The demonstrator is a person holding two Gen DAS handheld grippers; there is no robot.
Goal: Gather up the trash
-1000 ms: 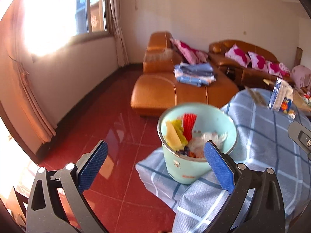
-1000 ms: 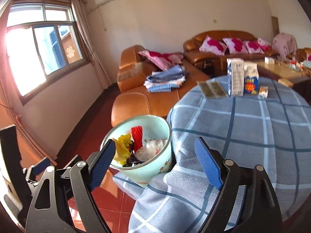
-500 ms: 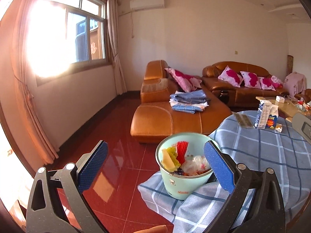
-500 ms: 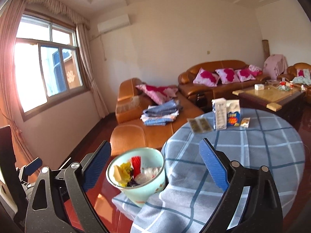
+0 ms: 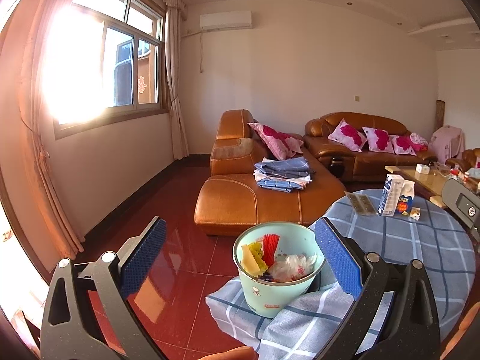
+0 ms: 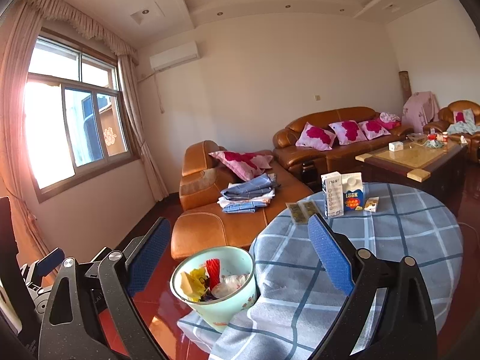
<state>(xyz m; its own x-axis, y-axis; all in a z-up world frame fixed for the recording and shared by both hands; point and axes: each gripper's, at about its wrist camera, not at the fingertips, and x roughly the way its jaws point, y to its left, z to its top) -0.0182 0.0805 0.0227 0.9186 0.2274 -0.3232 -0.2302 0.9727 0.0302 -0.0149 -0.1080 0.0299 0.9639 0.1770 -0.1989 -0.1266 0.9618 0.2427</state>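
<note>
- A sunlit living room with a red tiled floor (image 5: 186, 198) and brown leather sofas (image 5: 264, 198).
- A round table (image 6: 390, 240) under a blue checked cloth stands on the right.
- A pale green bin (image 5: 277, 273), full of trash, sits at the table's near left edge.
- The left gripper (image 5: 240, 258) and the right gripper (image 6: 240, 255) both gape wide, holding nothing.

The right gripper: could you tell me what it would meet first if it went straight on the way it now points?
Probably the checked tablecloth on the round table: the open right gripper is empty and aims over its near edge, beside the bin. Depth is unclear.
</note>
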